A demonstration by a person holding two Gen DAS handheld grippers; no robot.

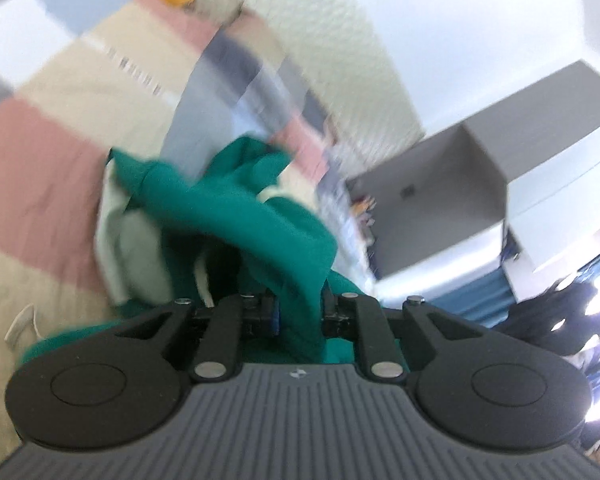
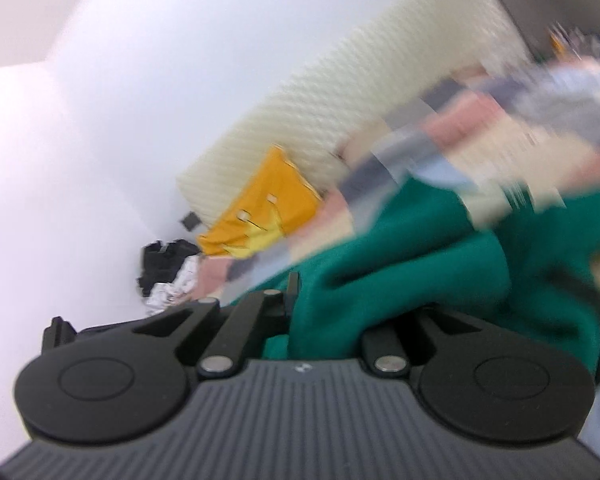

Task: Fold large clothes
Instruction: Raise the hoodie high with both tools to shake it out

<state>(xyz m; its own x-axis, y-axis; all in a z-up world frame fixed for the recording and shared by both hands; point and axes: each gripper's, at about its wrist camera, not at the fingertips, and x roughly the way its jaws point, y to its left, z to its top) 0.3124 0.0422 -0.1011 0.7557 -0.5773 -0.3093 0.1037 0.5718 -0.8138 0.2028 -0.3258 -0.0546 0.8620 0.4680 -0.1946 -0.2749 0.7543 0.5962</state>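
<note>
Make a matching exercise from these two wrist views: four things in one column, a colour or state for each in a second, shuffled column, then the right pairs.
Things
1. green garment
2. cushion
3. bedspread
4. cabinet

Colour or state
A. grey, against the wall
B. gripped by both grippers
C. orange-yellow, at the headboard
D. pink, cream and grey patches

Pairs: 1-B, 2-C, 3-D, 4-A

The left gripper and the right gripper each have green cloth between their jaws.
</note>
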